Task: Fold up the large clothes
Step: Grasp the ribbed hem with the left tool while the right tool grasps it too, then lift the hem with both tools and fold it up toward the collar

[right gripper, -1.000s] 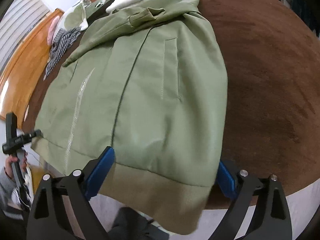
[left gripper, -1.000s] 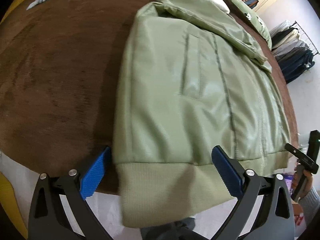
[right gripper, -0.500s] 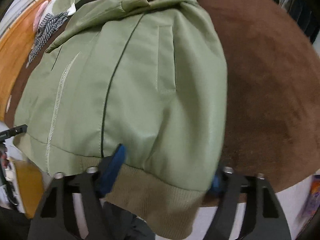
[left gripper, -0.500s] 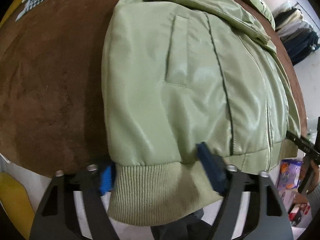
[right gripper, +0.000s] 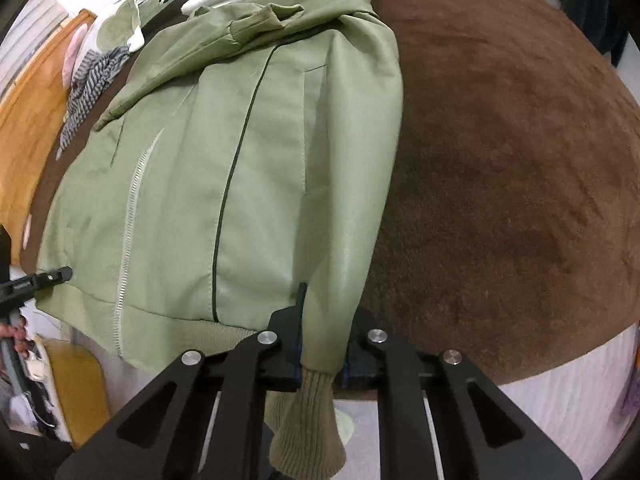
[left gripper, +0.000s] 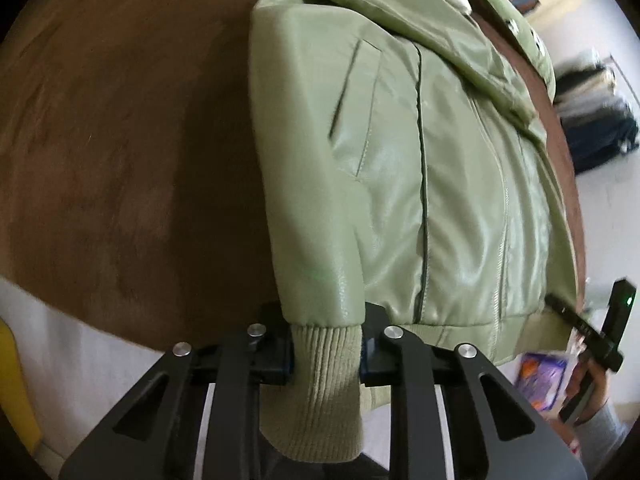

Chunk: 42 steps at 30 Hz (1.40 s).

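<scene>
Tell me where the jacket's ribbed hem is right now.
The ribbed hem hangs off the near edge of the brown surface, bunched between the closing left gripper and right gripper.

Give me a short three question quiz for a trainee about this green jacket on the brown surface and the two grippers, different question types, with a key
1. True or false: the green jacket lies with its zipper facing up.
2. Which part of the jacket sits between the closing jaws of the left gripper and the right gripper? A) collar B) ribbed hem C) pocket
3. Fill in: the jacket rests on a ____ coloured surface.

Key: 1 true; 2 B, the ribbed hem, one corner each; 3 brown.
</scene>
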### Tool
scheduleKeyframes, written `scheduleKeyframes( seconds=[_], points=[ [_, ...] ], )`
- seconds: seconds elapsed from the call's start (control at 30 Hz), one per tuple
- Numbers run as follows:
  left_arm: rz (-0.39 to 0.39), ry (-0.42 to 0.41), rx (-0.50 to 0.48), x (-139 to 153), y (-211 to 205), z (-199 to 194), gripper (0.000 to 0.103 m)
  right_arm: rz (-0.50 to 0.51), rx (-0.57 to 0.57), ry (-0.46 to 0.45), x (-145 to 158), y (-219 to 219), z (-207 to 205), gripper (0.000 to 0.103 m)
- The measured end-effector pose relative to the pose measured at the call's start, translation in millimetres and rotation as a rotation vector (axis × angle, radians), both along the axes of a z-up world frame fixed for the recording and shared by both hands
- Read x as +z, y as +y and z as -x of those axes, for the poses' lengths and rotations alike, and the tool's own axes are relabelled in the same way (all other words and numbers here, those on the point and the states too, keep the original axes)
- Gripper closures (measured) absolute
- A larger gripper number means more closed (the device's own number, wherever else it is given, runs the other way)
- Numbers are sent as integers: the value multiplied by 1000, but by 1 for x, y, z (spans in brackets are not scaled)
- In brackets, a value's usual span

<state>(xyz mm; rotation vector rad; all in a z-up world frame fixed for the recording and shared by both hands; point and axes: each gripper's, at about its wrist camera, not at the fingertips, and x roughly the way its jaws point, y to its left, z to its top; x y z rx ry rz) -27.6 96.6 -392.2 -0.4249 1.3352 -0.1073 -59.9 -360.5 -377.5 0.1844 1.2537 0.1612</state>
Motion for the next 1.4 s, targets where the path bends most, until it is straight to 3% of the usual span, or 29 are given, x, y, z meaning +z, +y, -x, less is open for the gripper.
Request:
scheduleKeyframes(
  seconds=[0.4,0.6,0.8,0.97,1.13,1.27,1.4],
  points=[
    [-34,115,9,9,-12,62,80,4,3,123,2,-7,27,91],
    [-53,103,50,16,-22,50,81,10,22,101,18,0,19,92],
    [-71,-15,89,70,-27,39,82,-28,65,12,75,8,-3,92],
    [-87,-103,135,125,-29,-2,82,-42,66,-85,129,-4,-42,92],
    [-114,-208,135,175,-30,-67,82,-38,70,-192,168,-2,-109,92],
    [-124,-258,124,193,-33,-125,82,-22,72,-245,184,4,-163,92],
    [-112,-279,129,193,-29,-184,82,-14,62,-271,185,5,-216,92]
  ],
)
